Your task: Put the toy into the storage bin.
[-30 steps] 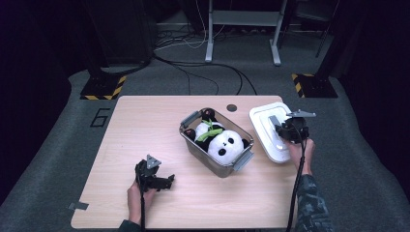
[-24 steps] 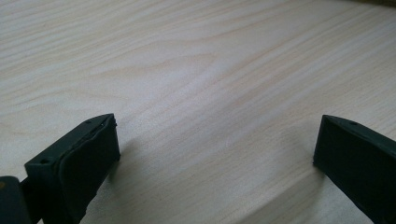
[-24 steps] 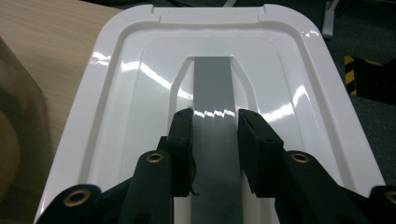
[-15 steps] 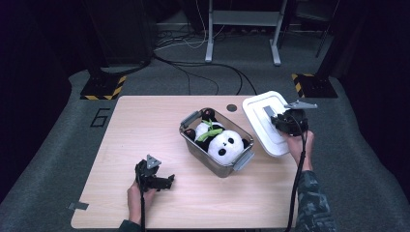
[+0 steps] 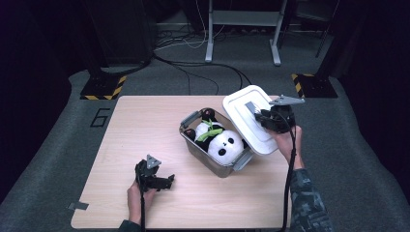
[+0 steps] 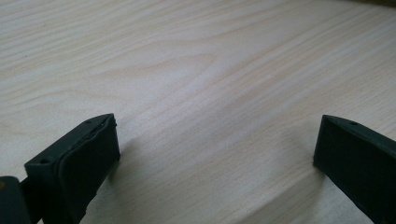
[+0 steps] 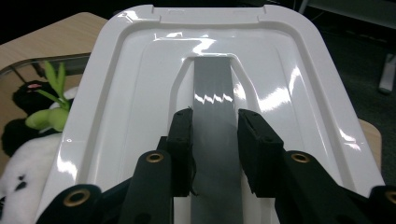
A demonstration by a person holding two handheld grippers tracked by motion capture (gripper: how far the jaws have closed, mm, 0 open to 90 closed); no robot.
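Lid (image 5: 247, 116) of white plastic, with a grey handle strip (image 7: 213, 121) running down its middle, is held tilted above the far right part of the table (image 5: 121, 145), its near-left edge hanging over the right end of the open metal bin (image 5: 200, 150). It is gripped by the right gripper (image 7: 214, 122), whose two black jaws are clenched on either side of the raised grey strip; the strip appears to be the one part narrow enough to be pinched, which would explain why the grip is taken there and not at the rim. The tilt is judged to come from the lid being carried by its centre while it is brought toward the bin's opening, and closing the bin is taken to be the work in hand. Inside the bin a plush panda (image 5: 223, 144) is lying with its white face turned up and a green leaf at its neck, and it rises about to the rim, so it may have to be pressed down a little by the lid. The bin's side latches (image 5: 241, 161) are folded outward, leaving the rim free for seating. The left gripper (image 5: 167, 180) is rested on the near left of the table, well apart from the bin, its jaws released and spread wide over bare wood (image 6: 201, 93), with nothing between them; it seems to be kept in reserve for steadying the bin or snapping a latch.
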